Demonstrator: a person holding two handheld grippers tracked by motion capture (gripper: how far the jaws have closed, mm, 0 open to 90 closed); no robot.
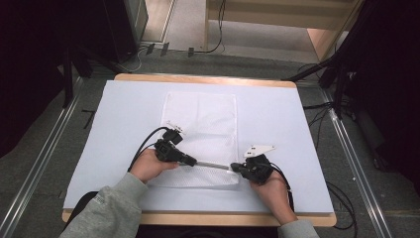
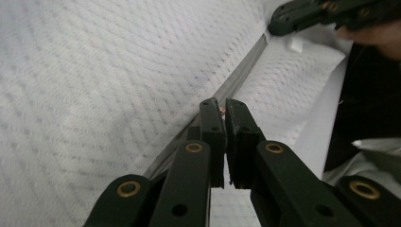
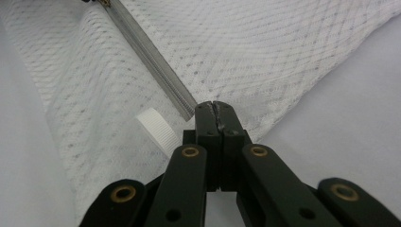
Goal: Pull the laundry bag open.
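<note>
A white mesh bag [image 1: 200, 126] lies flat on the white table [image 1: 277, 114], with a grey zipper [image 1: 214, 165] across its near end. My left gripper [image 1: 194, 161] is shut on the small brass zipper pull [image 2: 222, 110], pinched between its tips [image 2: 218, 106]. My right gripper [image 1: 235, 168] is shut on the bag's corner at the zipper's end [image 3: 189, 101], jaws pressed together [image 3: 217, 108]. A white ribbed tab [image 3: 156, 127] sits on the mesh [image 3: 265, 52] just left of those jaws. In the left gripper view the right gripper [image 2: 302, 14] shows at the far end of the zipper [image 2: 239, 75].
The table's wooden front edge [image 1: 198, 218] is close to both hands. Cables [image 1: 143, 146] trail from the grippers. Metal rails [image 1: 346, 144] and dark stands [image 1: 341, 74] flank the table on the grey floor.
</note>
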